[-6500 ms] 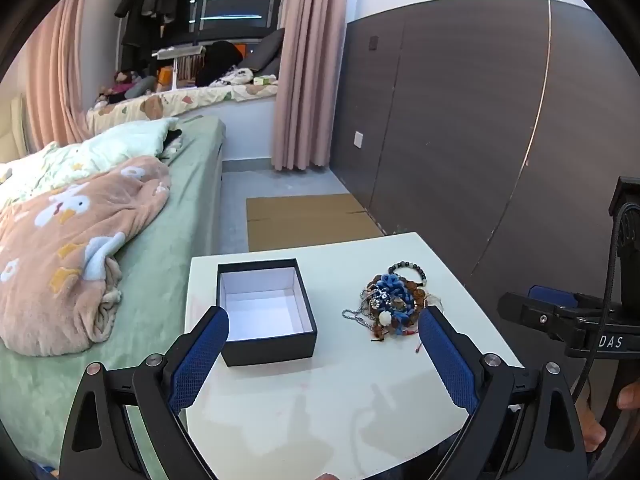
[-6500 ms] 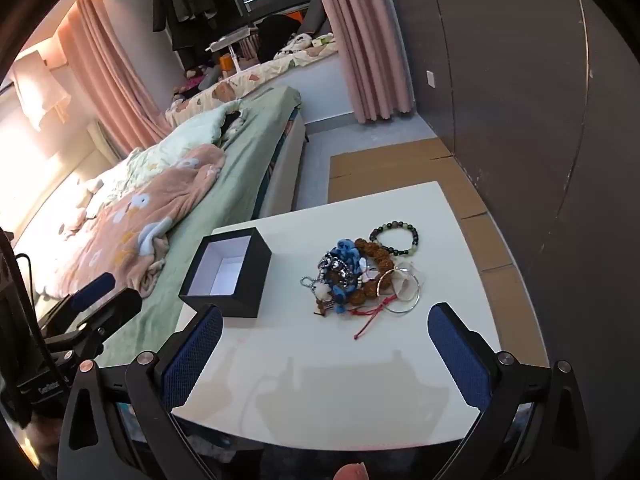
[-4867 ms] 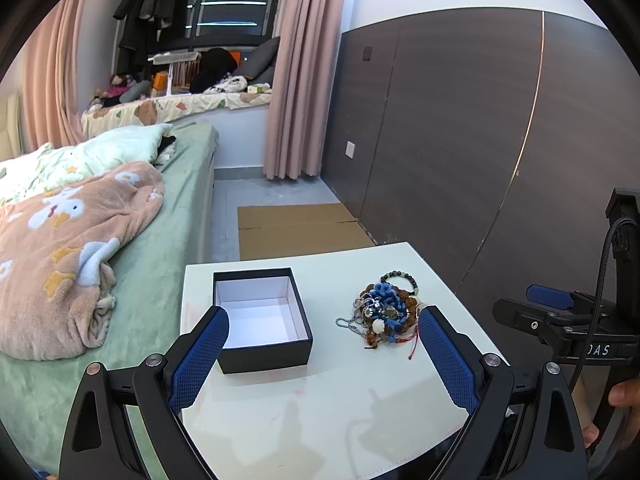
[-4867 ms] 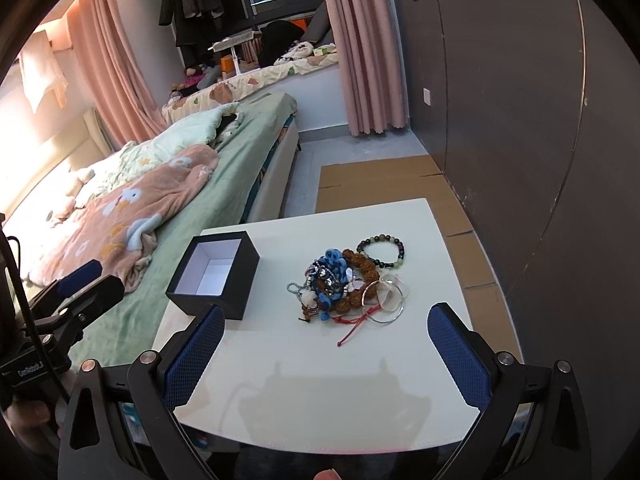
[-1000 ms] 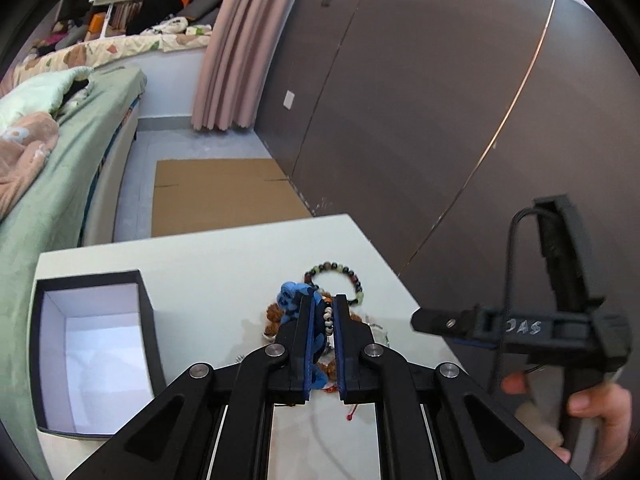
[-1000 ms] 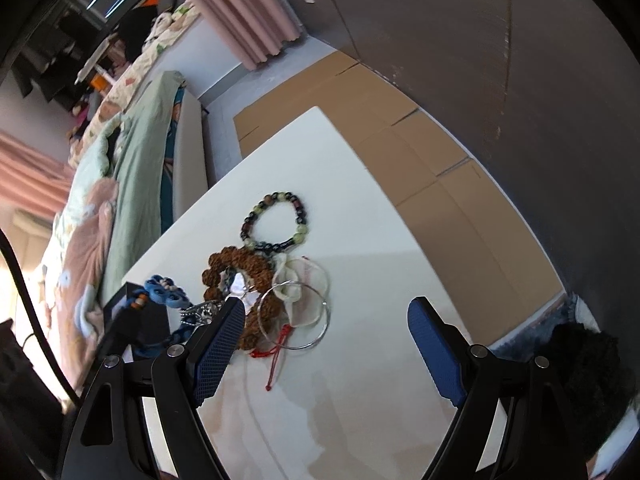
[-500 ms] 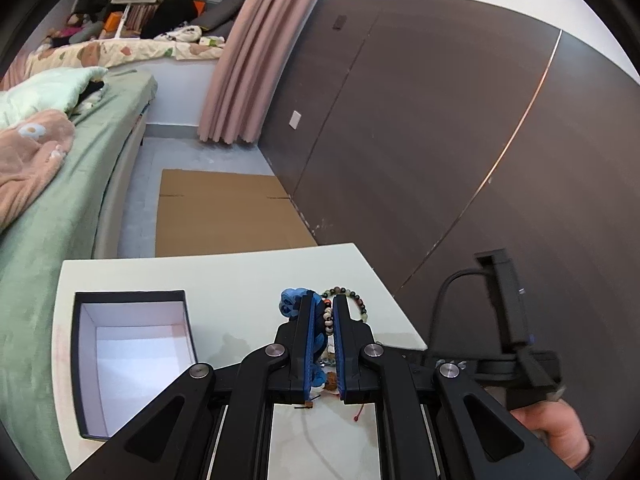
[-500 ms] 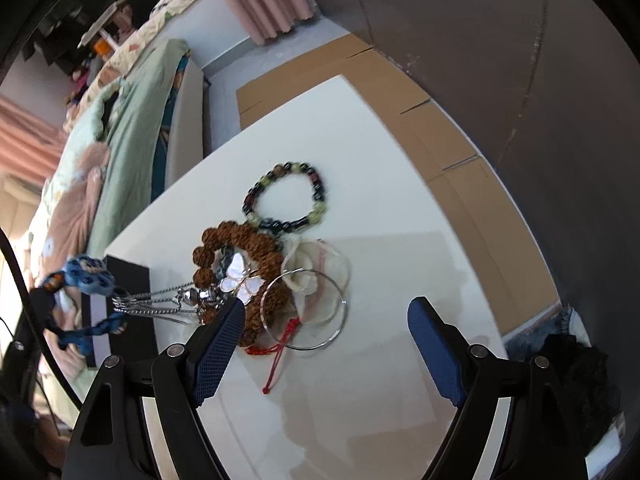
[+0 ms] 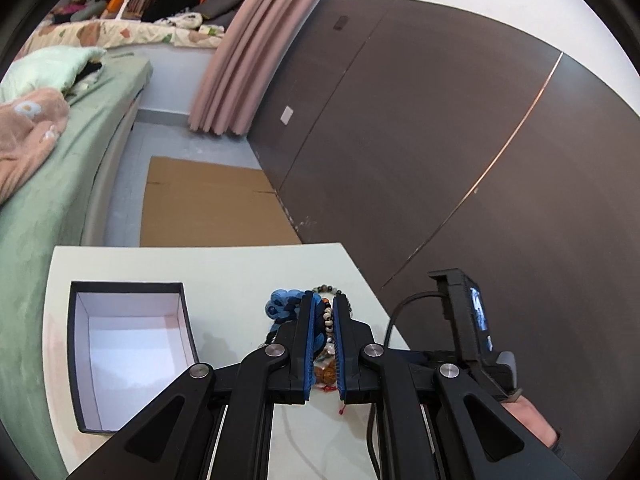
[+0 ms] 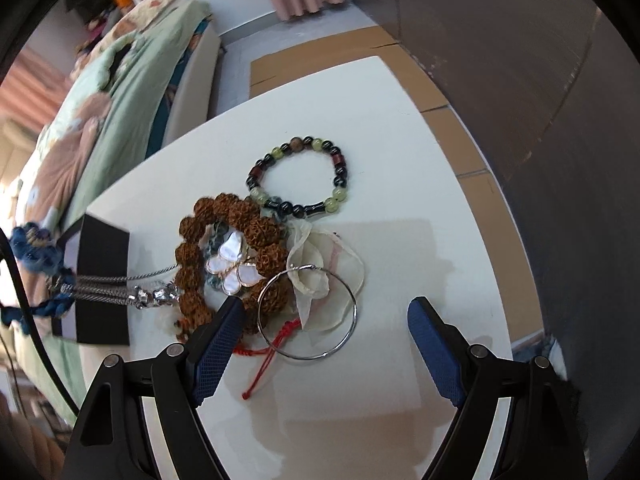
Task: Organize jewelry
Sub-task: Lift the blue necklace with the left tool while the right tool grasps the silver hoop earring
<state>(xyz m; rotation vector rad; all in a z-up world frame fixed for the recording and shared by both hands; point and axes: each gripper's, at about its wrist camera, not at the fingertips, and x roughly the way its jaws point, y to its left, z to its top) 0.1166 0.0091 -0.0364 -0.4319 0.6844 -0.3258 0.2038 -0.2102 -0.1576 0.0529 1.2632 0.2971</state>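
One black box [image 9: 80,364] (white lining bare) beside jewelry pile [image 10: 248,256]

No words, numbers, brands or signs can be read in either view. The small lit screen [image 9: 478,312] on the other gripper, seen from the left wrist camera, shows only a bluish blur, too small to make out. The black box [image 9: 80,360] bears no print that shows.
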